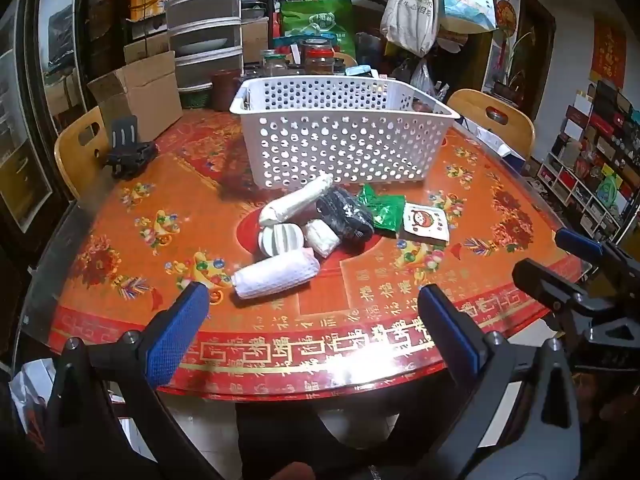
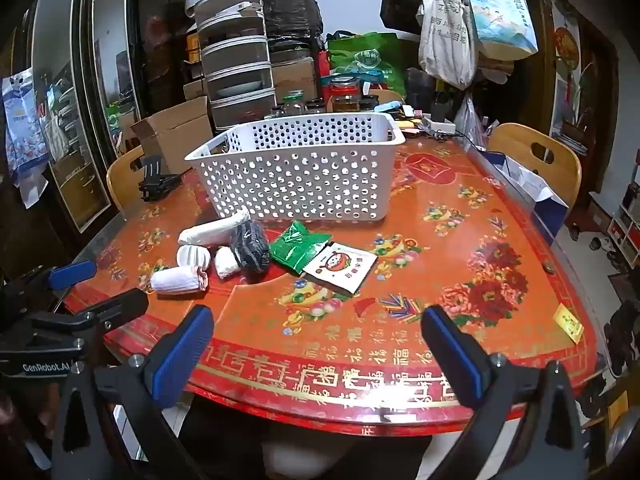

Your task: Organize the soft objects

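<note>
Two handheld grippers hang over the near edge of a red, flower-printed table [image 1: 120, 208], both tilted down toward it with jaws spread wide and nothing between the blue pads. The left gripper [image 1: 312, 320] points almost straight at a loose heap of soft goods at the table's centre; the right gripper [image 2: 320, 344] sees the same heap ahead and off to its left.

Nearest the left gripper lies a white rolled towel [image 1: 276, 274], its long axis running crosswise to the fingers and tipped slightly up to the right, so the jaws would straddle its thin dimension on a plain forward reach. Behind it sit a grey-striped white roll [image 1: 280, 240], a small white bundle [image 1: 322, 236], a long white roll [image 1: 296, 200] angled toward the basket, and a black bundle in clear wrap [image 1: 346, 216]. A crumpled green packet [image 2: 298, 250] and a flat white sachet with a cartoon face [image 2: 340, 268] lie on the heap's right flank, closer to the right gripper.

The white perforated basket [image 1: 344, 148] stands just behind the heap, apparently empty, though its floor is hidden. On this showing sorting has not begun, and the left gripper looks best placed for the towel.
</note>
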Motion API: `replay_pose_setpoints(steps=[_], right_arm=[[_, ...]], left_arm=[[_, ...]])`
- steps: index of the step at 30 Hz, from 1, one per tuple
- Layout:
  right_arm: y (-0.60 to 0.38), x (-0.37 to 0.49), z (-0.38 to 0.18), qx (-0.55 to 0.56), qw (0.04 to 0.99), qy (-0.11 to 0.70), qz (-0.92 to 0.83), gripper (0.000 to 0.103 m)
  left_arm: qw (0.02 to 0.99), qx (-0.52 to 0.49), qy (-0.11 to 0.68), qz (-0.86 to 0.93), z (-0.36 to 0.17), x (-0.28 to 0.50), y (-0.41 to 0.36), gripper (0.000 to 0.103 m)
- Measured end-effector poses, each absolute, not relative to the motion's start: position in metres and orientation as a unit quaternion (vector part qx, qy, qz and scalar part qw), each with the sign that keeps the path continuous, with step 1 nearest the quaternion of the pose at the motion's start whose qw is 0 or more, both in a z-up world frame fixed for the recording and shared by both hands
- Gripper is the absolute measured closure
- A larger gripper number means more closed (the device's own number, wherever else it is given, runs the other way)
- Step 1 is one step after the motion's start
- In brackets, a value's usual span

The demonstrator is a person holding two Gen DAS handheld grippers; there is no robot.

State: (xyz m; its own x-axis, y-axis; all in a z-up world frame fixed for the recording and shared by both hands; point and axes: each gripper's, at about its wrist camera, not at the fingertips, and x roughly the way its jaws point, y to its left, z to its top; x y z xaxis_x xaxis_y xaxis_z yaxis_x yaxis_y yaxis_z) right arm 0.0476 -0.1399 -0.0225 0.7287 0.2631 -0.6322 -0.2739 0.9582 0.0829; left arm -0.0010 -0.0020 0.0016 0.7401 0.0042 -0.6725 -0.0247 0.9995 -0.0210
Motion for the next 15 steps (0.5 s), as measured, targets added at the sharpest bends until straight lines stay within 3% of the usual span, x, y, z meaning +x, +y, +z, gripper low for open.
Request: replay_pose_setpoints(steps=[15], right_arm=[[-0.1367, 0.0415, -0.021, -0.013, 0.931, 0.335, 0.143, 0.0]], left_arm=[[0.935, -0.026, 0.352, 0.016, 0.0062, -0.0053, 0.0053, 0.0]])
